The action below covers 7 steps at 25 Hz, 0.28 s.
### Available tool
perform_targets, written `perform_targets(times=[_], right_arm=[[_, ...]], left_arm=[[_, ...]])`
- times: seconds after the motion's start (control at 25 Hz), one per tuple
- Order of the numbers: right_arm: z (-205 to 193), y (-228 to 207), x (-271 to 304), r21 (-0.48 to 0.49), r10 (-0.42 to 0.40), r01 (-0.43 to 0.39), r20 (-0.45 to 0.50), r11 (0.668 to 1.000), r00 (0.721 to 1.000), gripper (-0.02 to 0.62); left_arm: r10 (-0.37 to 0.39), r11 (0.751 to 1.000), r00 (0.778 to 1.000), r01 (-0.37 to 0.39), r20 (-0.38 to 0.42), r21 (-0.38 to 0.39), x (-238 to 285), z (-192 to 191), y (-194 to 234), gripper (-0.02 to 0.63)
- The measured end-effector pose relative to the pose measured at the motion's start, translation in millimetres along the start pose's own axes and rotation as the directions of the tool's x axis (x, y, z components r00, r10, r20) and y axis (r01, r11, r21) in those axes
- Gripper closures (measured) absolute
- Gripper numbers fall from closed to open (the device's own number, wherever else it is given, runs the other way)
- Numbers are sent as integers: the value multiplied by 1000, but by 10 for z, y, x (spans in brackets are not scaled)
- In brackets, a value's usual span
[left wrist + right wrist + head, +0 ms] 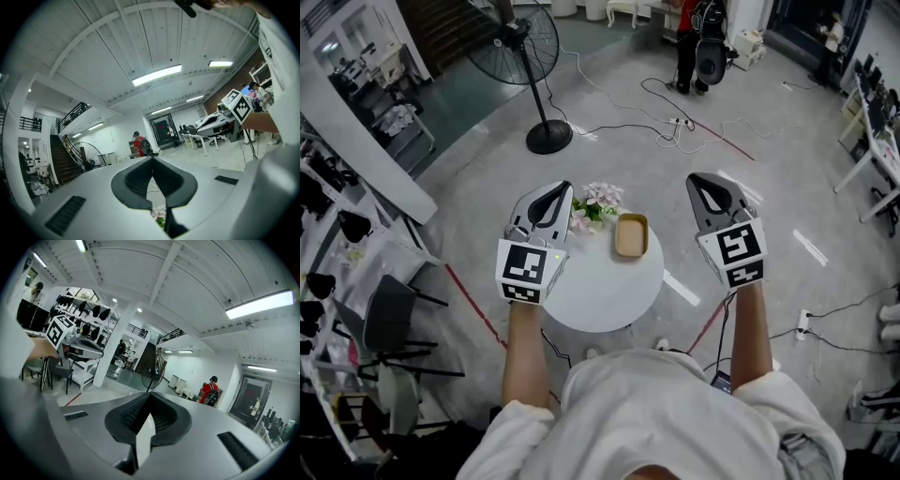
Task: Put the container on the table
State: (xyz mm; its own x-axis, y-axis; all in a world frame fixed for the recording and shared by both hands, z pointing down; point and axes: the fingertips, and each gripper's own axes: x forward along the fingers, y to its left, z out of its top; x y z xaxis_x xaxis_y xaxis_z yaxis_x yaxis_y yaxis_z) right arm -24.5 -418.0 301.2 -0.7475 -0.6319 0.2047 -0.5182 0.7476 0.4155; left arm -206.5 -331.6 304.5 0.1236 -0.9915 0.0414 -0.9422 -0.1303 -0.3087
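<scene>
A tan rectangular container lies on the small round white table, beside a bunch of pale flowers. My left gripper hovers over the table's left edge, left of the flowers, with its jaws closed and nothing between them. My right gripper hangs right of the table, over the floor, also shut and empty. Each stands apart from the container. In the left gripper view the fingertips meet and point out level into the room. In the right gripper view they also meet.
A standing fan is behind the table, with cables trailing across the floor. A person in red stands far back. A dark chair and racks are at the left, and a red tape line runs by the table.
</scene>
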Motion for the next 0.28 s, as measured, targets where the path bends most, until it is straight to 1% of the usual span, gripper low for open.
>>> perform_targets(times=[0.28], right_arm=[[-133, 10, 61, -7, 4, -4, -17, 1000, 1000, 581]], left_arm=[[-10, 1000, 1000, 10, -11, -7, 53, -89, -25, 588]])
